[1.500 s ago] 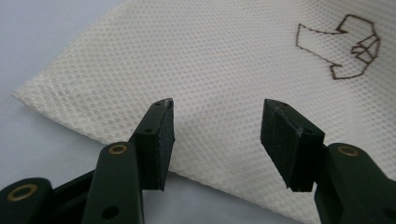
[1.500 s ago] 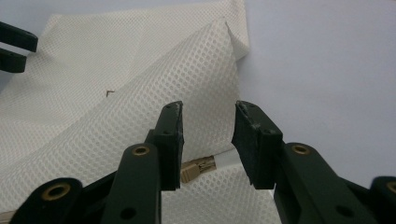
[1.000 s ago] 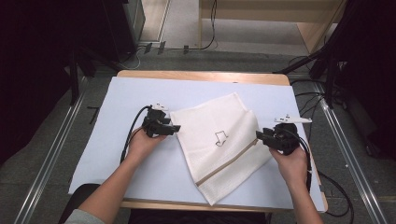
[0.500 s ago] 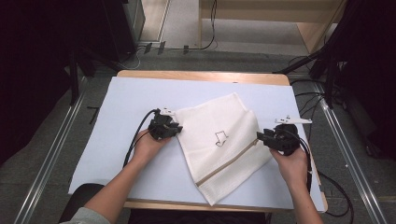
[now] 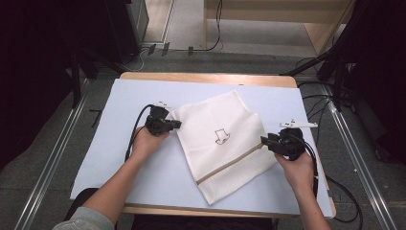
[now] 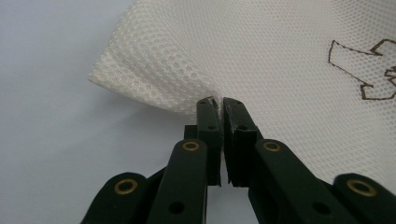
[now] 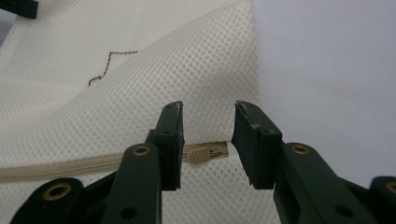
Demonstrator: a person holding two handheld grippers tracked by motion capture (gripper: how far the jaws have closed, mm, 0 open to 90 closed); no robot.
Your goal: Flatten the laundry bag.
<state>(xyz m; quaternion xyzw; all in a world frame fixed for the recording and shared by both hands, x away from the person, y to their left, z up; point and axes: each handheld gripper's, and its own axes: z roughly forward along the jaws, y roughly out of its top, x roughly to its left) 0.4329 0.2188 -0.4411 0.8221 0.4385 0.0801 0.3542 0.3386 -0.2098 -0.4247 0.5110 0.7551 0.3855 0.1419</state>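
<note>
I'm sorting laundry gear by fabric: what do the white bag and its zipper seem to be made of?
The white bag looks like a synthetic mesh, probably polyester: fine regular holes, soft matte weave, and it puckers where the left gripper pinches its edge. The zipper appears to be beige woven tape with a matching pull, likely plastic; the pull's finish is too small to judge.

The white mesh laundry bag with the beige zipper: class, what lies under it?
Under the white mesh laundry bag lies the pale blue table cover, which shows all round it. Whatever else may sit beneath or inside the bag is covered by its weave.
</note>
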